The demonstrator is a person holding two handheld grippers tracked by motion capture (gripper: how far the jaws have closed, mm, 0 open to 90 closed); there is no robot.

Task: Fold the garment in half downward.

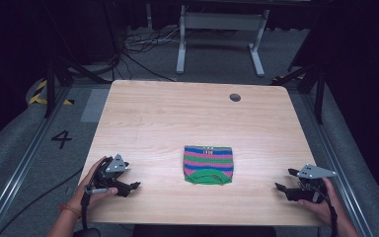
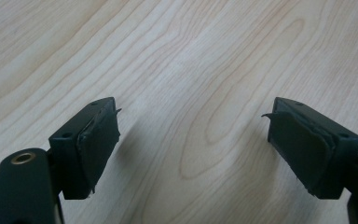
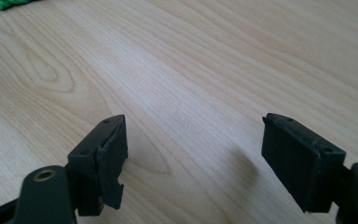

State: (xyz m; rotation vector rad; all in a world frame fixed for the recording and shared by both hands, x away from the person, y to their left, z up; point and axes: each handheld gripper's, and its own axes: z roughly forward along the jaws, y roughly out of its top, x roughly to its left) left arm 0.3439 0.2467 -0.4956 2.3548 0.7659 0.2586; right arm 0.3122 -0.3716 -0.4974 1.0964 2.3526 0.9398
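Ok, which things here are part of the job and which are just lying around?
Part of the job:
striped knit cloth, folded, lying between the grippers
left gripper, open, empty
right gripper, open, empty
wooden table

Just lying about:
round grommet hole in the tabletop
cables on the floor
white frame behind the table

A folded knitted cloth (image 1: 208,165), striped blue, pink and green, lies flat before you, mid-surface, near your edge.

High view: above near edge, looking forward-down over whole table (image 1: 143,113). Both gripper views: low, close, along jaws onto the same wood.
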